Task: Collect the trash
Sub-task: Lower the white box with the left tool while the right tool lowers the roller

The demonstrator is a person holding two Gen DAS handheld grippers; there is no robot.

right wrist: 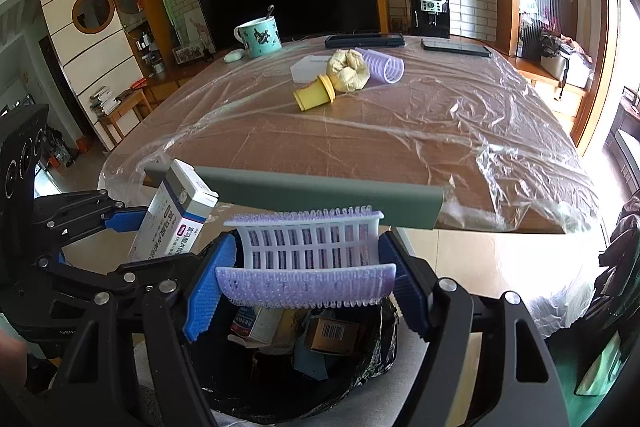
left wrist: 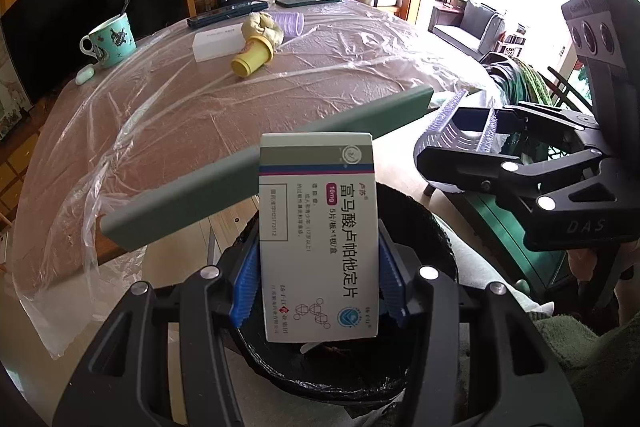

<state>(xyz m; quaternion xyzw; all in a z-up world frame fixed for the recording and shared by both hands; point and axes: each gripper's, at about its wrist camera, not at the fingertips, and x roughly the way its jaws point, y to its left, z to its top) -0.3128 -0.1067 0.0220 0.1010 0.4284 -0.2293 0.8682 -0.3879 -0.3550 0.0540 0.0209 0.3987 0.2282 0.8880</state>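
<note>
While both loads hang over the black-lined bin [right wrist: 304, 367] beside the table [right wrist: 400, 131], the left hand-held gripper [left wrist: 316, 275] clamps a medicine box [left wrist: 318, 239] and the right hand-held gripper [right wrist: 306, 283] clamps a lilac hair roller [right wrist: 308, 259]; releasing both comes next.

We see white med box [left wrist: 318, 239] w/ grey top band & magenta stripe, lilac hair roller [right wrist: 310, 255], blue ribbed pads [right wrist: 210, 287], teal patterned mug [right wrist: 258, 37].
</note>
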